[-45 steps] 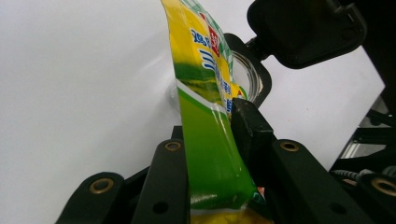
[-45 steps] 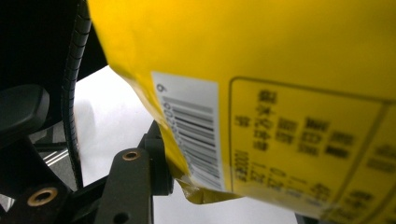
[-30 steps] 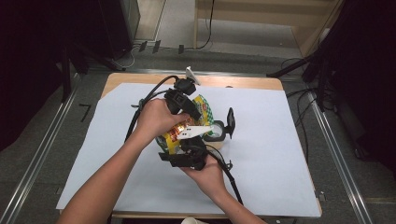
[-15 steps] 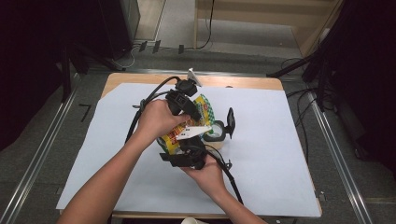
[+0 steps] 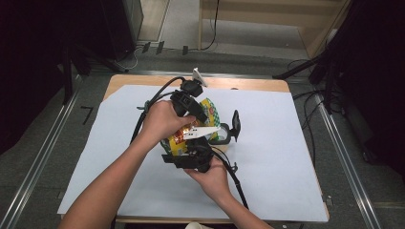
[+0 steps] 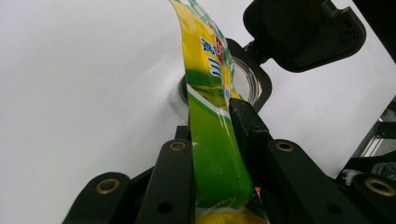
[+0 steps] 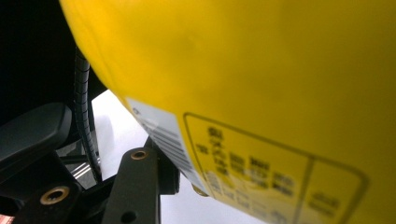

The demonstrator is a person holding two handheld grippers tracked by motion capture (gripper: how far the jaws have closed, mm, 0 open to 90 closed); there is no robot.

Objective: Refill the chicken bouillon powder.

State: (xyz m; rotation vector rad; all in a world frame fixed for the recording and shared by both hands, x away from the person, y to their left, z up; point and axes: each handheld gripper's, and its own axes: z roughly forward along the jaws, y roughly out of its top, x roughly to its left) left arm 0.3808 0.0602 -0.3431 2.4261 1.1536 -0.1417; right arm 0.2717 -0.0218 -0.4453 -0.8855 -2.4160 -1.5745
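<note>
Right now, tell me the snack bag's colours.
Yellow and green snack bag, best in the left gripper view.

My forearms bare, no sleeves. Left gripper (image 5: 200, 117) and right gripper (image 5: 193, 152): black bodies, brass-ringed screw holes on jaws, black cables trailing.

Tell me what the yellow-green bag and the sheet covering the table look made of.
Snack bag: looks like thin glossy plastic film; it shines, bends and is printed. Table sheet: seemingly matte white paper or thin plastic, flat, with the wooden table edge showing beyond it; which of the two is unclear.

The print on the yellow snack bag (image 7: 261, 93) is too blurred to read.
</note>
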